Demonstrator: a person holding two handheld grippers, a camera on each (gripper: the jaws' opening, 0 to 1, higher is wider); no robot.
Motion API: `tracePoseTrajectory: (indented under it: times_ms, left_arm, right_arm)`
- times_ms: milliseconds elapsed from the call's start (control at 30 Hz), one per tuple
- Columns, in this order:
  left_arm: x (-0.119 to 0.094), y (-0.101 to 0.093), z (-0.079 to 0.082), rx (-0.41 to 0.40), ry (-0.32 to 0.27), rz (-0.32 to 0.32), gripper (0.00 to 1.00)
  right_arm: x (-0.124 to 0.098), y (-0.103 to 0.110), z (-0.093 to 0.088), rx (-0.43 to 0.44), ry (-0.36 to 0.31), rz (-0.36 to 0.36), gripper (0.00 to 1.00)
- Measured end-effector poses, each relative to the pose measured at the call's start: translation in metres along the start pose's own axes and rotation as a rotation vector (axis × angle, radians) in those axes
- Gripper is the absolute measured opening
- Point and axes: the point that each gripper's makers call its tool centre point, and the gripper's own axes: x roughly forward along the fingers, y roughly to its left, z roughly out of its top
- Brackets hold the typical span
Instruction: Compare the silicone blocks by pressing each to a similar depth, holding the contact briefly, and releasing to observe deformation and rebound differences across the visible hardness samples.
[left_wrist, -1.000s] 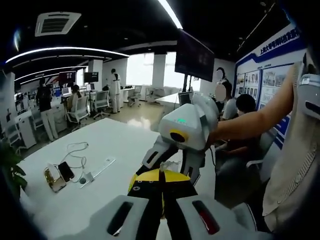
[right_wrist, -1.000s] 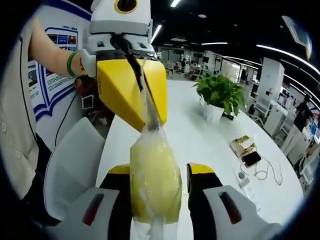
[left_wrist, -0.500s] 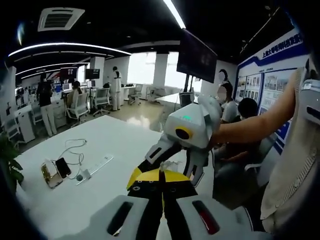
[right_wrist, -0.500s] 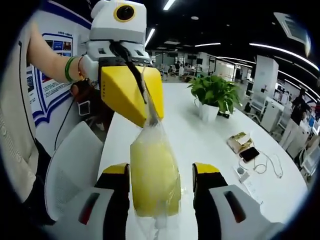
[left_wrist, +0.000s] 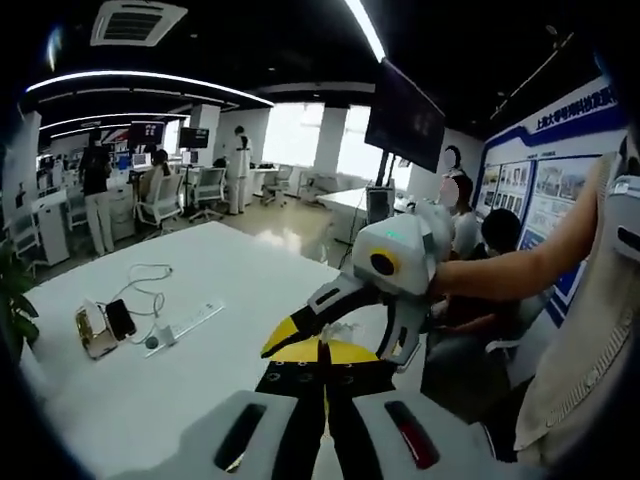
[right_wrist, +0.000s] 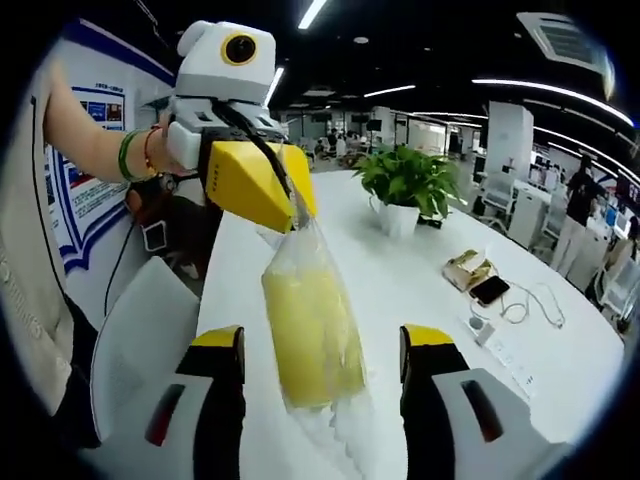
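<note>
Broadly, a long white table (right_wrist: 420, 290) runs through an open office and carries everything else: a potted plant (right_wrist: 402, 185) near its far side, and a phone (left_wrist: 120, 318), a small gold-coloured box (left_wrist: 92, 332) and a white power strip (left_wrist: 185, 326) with its cable lying together, well apart from the work.

Above the table's near end, the left gripper (right_wrist: 285, 195) hangs a clear plastic bag (right_wrist: 312, 330) in the air; its yellow jaws are pressed together on the bag's top edge. That grip looks chosen so the sample dangles free, reachable from both sides without the table in the way.

Inside the bag sits the yellow silicone block (right_wrist: 312, 335), filling the middle of the pouch, with the bottom of the plastic hanging loose below it.

The right gripper (right_wrist: 322, 355) is spread wide, one yellow-tipped jaw on each side of the block and neither touching the bag. In the left gripper view the right gripper (left_wrist: 335, 335) comes in from the right with its jaws parted too. I judge this as the release part of a squeeze, the gap left open so any rebound of the block can be seen. No other hardness samples can be made out on the table.
</note>
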Motion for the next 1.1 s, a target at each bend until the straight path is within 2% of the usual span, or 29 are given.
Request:
tracePoseTrajectory:
  times_ms: [333, 467, 633, 900, 1100]
  left_arm:
    - [0.009, 0.003, -0.017, -0.086, 0.006, 0.01, 0.0]
    - [0.011, 0.011, -0.022, -0.122, -0.001, 0.014, 0.0]
    - [0.02, 0.009, -0.031, -0.153, 0.0, 0.022, 0.0]
    - [0.043, 0.012, -0.06, -0.204, 0.025, 0.042, 0.0]
    - [0.067, 0.018, -0.084, -0.243, 0.052, 0.044, 0.0]
  right_arm:
    - [-0.013, 0.0, -0.018, 0.081, -0.025, -0.054, 0.67]
    - [-0.022, 0.0, -0.022, 0.117, -0.053, -0.084, 0.69]
    - [-0.034, -0.002, -0.031, 0.138, -0.068, -0.117, 0.69]
    - [-0.06, -0.007, -0.043, 0.2, -0.124, -0.19, 0.7]
    - [-0.072, -0.006, -0.062, 0.235, -0.113, -0.207, 0.7]
